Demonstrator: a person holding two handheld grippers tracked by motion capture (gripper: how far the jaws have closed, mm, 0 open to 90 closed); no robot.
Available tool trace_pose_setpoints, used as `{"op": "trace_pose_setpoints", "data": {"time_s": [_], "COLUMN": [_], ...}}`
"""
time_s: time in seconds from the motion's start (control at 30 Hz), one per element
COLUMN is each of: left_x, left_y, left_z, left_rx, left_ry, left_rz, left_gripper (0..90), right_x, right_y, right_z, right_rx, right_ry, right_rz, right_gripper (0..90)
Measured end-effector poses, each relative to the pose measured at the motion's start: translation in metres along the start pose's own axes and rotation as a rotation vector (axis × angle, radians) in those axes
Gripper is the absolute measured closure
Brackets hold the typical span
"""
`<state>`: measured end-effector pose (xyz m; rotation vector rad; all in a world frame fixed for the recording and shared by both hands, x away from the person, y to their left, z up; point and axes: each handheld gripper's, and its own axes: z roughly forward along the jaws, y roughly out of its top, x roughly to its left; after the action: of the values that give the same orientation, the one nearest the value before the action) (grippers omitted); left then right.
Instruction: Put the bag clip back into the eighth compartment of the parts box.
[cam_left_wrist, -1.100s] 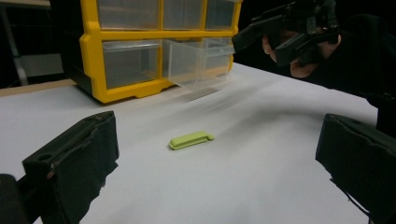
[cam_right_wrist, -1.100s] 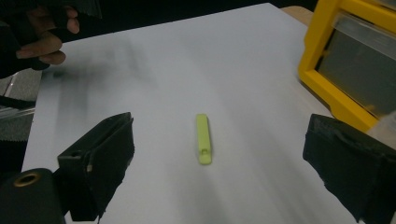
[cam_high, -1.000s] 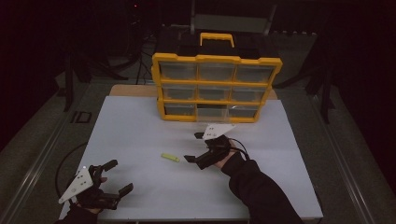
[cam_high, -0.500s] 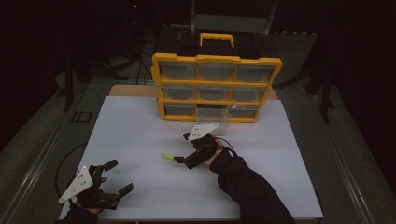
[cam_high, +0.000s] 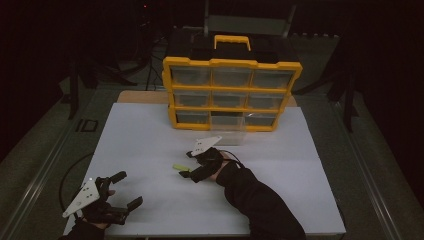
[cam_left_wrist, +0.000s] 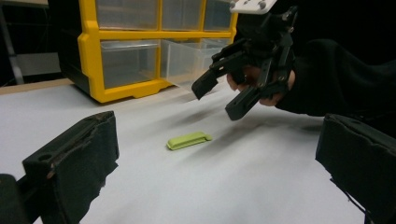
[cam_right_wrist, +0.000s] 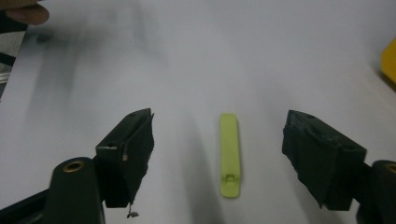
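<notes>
A small flat lime-green plastic piece (cam_high: 179, 167) lies on the white table (cam_high: 150, 140), left of centre. My right gripper (cam_high: 186, 165) hovers open just above it, with one jaw on each side. In the right gripper view the green piece (cam_right_wrist: 229, 154) lies lengthwise between the two spread jaws, touching neither. My left gripper (cam_high: 128, 189) rests open and empty near the front left corner. From the left gripper view I see the green piece (cam_left_wrist: 189, 139) flat on the table, with the right gripper (cam_left_wrist: 219, 95) slightly above and behind it.
A yellow drawer organizer (cam_high: 232, 95) with clear drawers stands at the back of the table. Its bottom middle drawer (cam_high: 227, 129) is pulled out toward me. The white surface stretches bare to the right and between the two grippers.
My right gripper has moved left from in front of the organizer until its open jaws flank the green piece. The left gripper has stayed in place.
</notes>
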<state>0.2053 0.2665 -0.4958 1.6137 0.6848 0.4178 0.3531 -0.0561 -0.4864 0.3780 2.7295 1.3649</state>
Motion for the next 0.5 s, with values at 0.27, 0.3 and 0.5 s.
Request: {"op": "trace_pose_setpoints", "data": {"time_s": [0.27, 0.3, 0.5], "left_x": [0.0, 0.0, 0.0], "left_y": [0.0, 0.0, 0.0], "left_z": [0.0, 0.0, 0.0], "left_rx": [0.002, 0.002, 0.001], "left_ry": [-0.001, -0.001, -0.002], "left_rz": [0.001, 0.001, 0.002], "left_gripper": [0.2, 0.2, 0.2], "right_x": [-0.002, -0.003, -0.005], "right_y": [0.001, 0.001, 0.0], "right_z": [0.016, 0.017, 0.027], "right_rx": [0.033, 0.039, 0.063], "right_ry": [0.019, 0.02, 0.027], "right_rz": [-0.012, -0.016, -0.022], "right_gripper": [32.0, 32.3, 34.9]}}
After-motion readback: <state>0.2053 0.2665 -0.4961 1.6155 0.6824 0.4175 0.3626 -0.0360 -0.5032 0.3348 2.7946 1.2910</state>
